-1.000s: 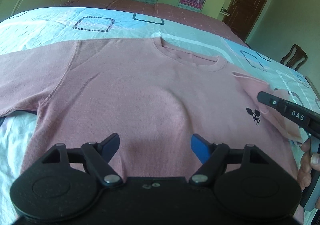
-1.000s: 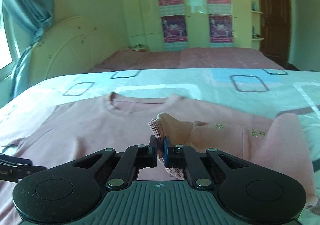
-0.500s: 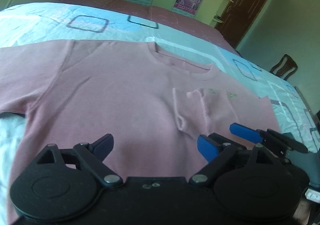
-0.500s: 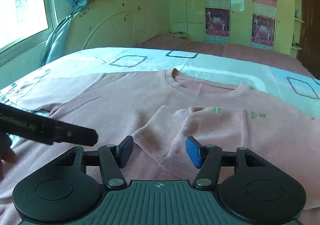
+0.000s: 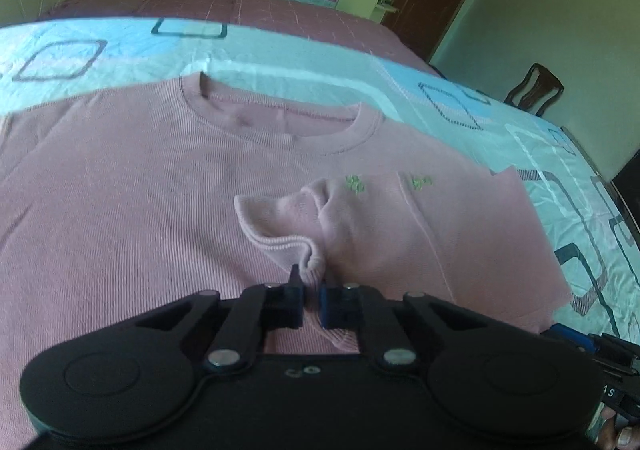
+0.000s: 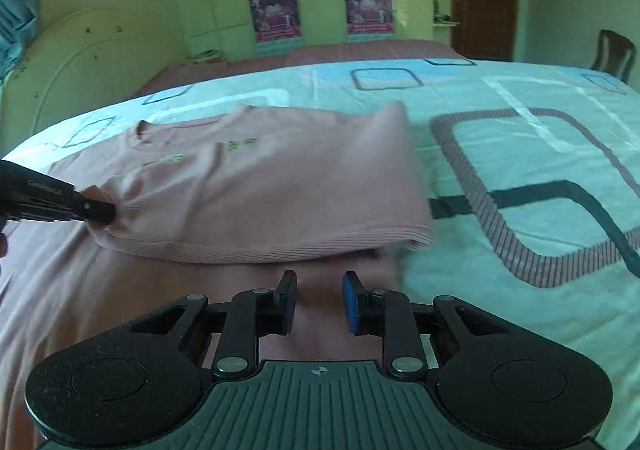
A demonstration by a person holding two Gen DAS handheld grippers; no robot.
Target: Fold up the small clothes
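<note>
The pink sweater lies flat on the bed, collar toward the headboard, its body running across the patterned cover; the right sleeve is folded inward over the chest, so its long axis now runs crosswise, from the right shoulder toward the middle of the garment. The ribbed cuff sits directly ahead of the left gripper, whose jaws are closed on that cuff, pinching a bunched fold of it just above the chest fabric. This hand is plainly the nearer one to the sleeve end, and it is held low and nearly level, pointing toward the collar. The right gripper hovers over the sweater's lower body near the garment's right edge, with the folded sleeve lying just beyond its tips; its jaws stand apart with nothing between them. Judging from this, smoothing or re-laying the cuff falls to the left hand.
</note>
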